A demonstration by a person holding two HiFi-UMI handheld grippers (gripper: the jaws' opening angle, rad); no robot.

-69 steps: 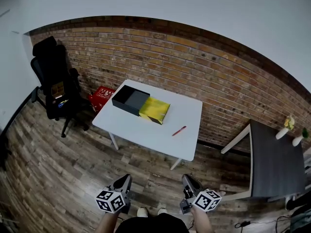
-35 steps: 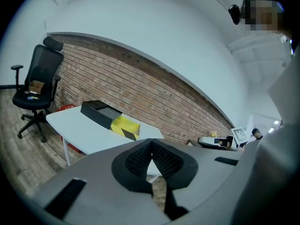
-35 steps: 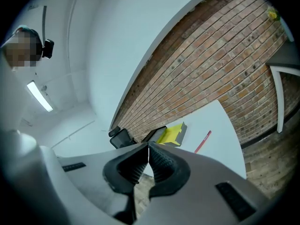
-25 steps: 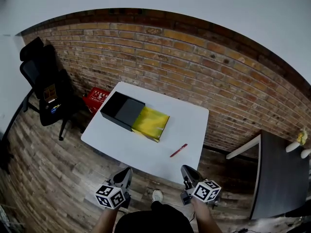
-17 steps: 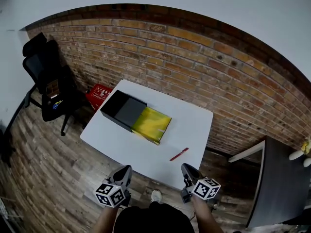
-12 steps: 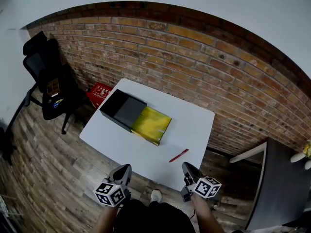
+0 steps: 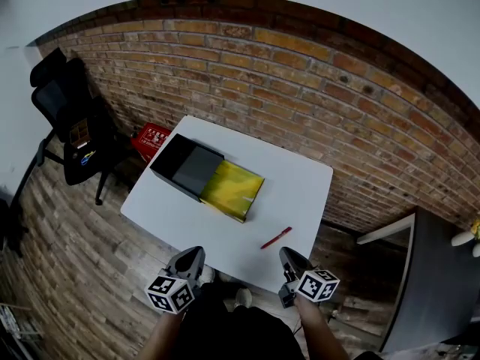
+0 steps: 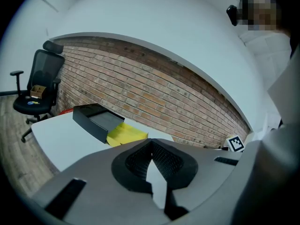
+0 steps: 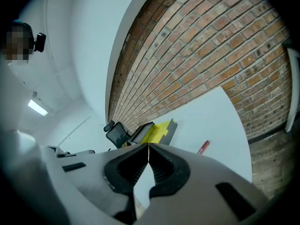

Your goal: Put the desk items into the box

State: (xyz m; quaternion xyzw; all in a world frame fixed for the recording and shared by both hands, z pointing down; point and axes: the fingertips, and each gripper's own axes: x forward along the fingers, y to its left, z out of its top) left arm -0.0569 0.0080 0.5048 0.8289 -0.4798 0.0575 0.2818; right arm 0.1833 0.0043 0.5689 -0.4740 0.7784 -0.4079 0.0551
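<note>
- A slim red pen (image 7: 276, 238) is seen lying flat on the white table (image 7: 304, 182), near the front edge and apart from the box.
- The black box (image 7: 184, 165) is set further back, open-topped, with a yellow section (image 7: 234, 190) adjoining one end.
- The left gripper (image 7: 193, 253) and right gripper (image 7: 288, 255) are held short of the table — jaws closed together, nothing between.

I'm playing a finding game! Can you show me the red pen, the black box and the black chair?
red pen (image 7: 276, 238): head view, middle of its barrel.
black box (image 7: 178, 160): head view, its open inside.
black chair (image 7: 64, 96): head view, its backrest.
</note>
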